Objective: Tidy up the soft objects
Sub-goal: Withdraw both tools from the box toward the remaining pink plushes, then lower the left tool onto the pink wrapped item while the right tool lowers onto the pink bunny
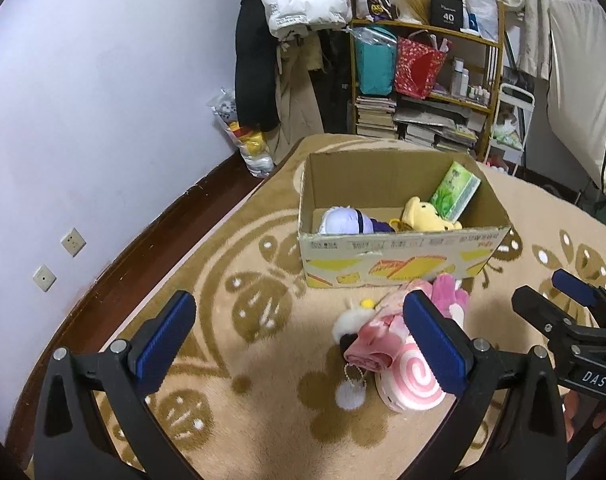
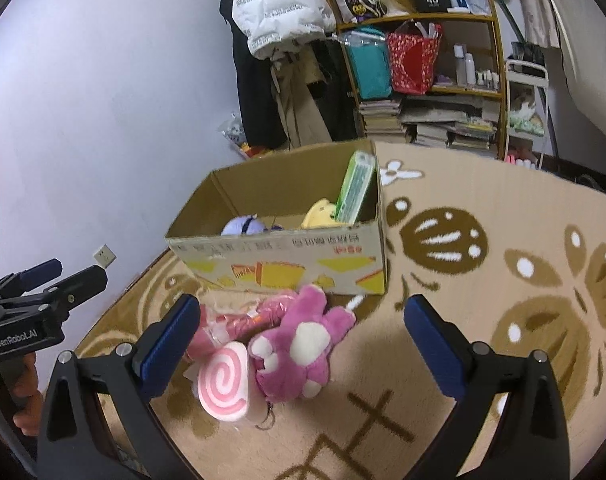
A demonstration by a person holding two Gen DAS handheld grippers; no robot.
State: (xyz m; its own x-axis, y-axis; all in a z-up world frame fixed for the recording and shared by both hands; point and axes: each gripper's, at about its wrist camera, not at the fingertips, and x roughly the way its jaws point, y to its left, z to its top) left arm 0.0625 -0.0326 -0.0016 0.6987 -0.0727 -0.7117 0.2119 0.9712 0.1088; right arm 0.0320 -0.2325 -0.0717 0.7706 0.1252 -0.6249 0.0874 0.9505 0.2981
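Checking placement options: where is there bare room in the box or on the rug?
Inside the cardboard box, floor shows behind the lavender plush; the right end is crowded by the yellow plush and green pack. The rug is bare right of the pink pile.

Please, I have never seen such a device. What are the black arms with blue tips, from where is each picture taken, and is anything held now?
They are two hand-held grippers, each with a camera looking along its fingers. One picture is from the left gripper, the other from the right gripper. Both are open and hold nothing. On the carpet lie a pink plush toy, a swirl cushion and a white fluffy toy, before a cardboard box holding a purple plush, a yellow plush and a green pack.
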